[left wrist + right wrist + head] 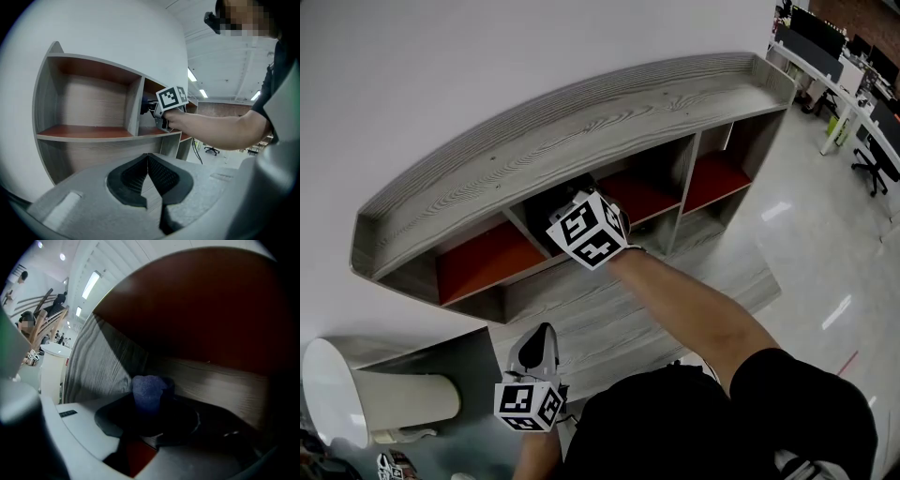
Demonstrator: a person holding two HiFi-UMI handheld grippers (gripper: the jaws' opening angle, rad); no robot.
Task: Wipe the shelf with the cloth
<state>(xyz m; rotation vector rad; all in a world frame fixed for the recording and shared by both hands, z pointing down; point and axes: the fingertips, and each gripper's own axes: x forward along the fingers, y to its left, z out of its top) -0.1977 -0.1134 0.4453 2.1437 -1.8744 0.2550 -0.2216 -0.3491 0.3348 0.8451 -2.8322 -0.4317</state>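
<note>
The grey wood-grain shelf has red-floored compartments under its top board. My right gripper reaches into the second compartment from the left, its marker cube outside the opening. In the right gripper view its jaws are shut on a blue cloth that sticks out past the tips, close to the compartment's wood wall and red panel. My left gripper hangs low, away from the shelf; in the left gripper view its dark pads meet with nothing between them. There the right gripper shows at the compartment mouth.
The left compartment is bare. More red compartments lie to the right. A white cylinder lies at the lower left on a grey surface. Glossy floor with desks and office chairs spreads to the right.
</note>
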